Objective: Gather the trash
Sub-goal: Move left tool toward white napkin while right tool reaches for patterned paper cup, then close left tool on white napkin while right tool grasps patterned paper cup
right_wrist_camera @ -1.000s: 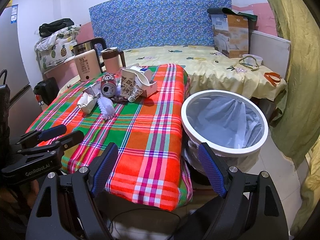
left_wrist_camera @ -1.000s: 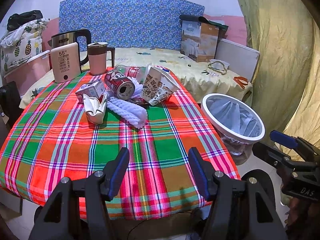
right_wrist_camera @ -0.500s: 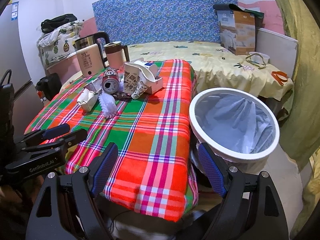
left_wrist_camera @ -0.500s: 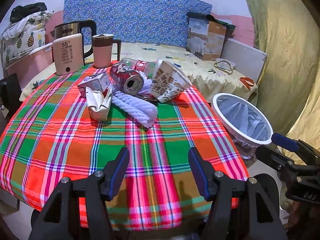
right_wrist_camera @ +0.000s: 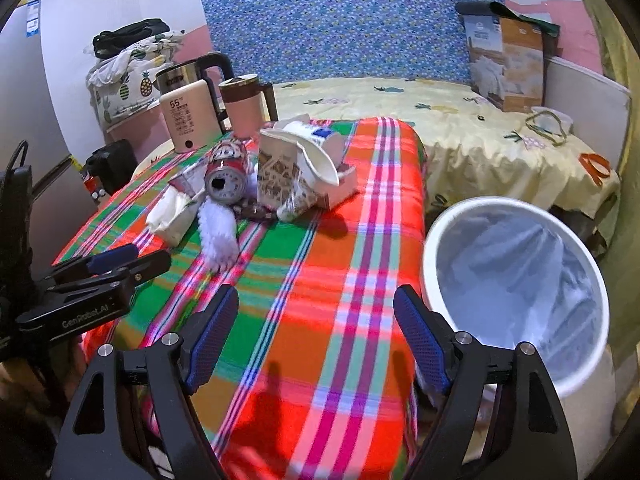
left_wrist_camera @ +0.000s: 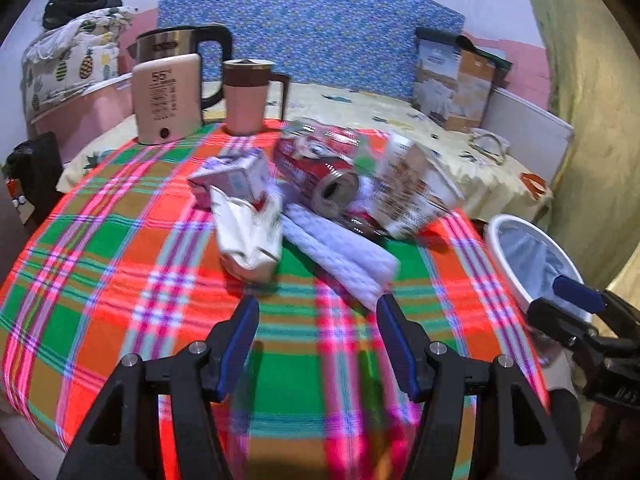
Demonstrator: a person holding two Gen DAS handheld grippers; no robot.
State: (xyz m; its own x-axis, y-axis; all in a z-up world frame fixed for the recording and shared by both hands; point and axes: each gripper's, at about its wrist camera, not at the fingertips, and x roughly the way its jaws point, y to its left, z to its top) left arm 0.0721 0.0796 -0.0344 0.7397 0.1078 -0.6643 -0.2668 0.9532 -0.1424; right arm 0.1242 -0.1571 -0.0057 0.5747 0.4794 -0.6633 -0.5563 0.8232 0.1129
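A pile of trash lies on the plaid tablecloth (left_wrist_camera: 120, 300): a red drink can (left_wrist_camera: 320, 176) on its side, a crushed patterned paper cup (left_wrist_camera: 412, 192), a white crumpled carton (left_wrist_camera: 248, 232), a small purple box (left_wrist_camera: 232, 176) and a white knitted cloth (left_wrist_camera: 340, 252). The pile also shows in the right wrist view, with the can (right_wrist_camera: 226, 174) and the cup (right_wrist_camera: 288, 184). My left gripper (left_wrist_camera: 318, 344) is open and empty, just short of the cloth. My right gripper (right_wrist_camera: 316, 340) is open and empty over the table's near edge, beside the white lined bin (right_wrist_camera: 516, 280).
A kettle (left_wrist_camera: 180, 52), a beige warmer (left_wrist_camera: 166, 100) and a pink mug (left_wrist_camera: 248, 96) stand at the table's far side. A bed (right_wrist_camera: 460, 132) with a cardboard box (right_wrist_camera: 508, 60) lies behind. The bin (left_wrist_camera: 528, 256) stands right of the table. A curtain (left_wrist_camera: 592, 120) hangs at right.
Both grippers have moved forward over the table toward the trash pile, which looks larger now. Both stay open and empty.
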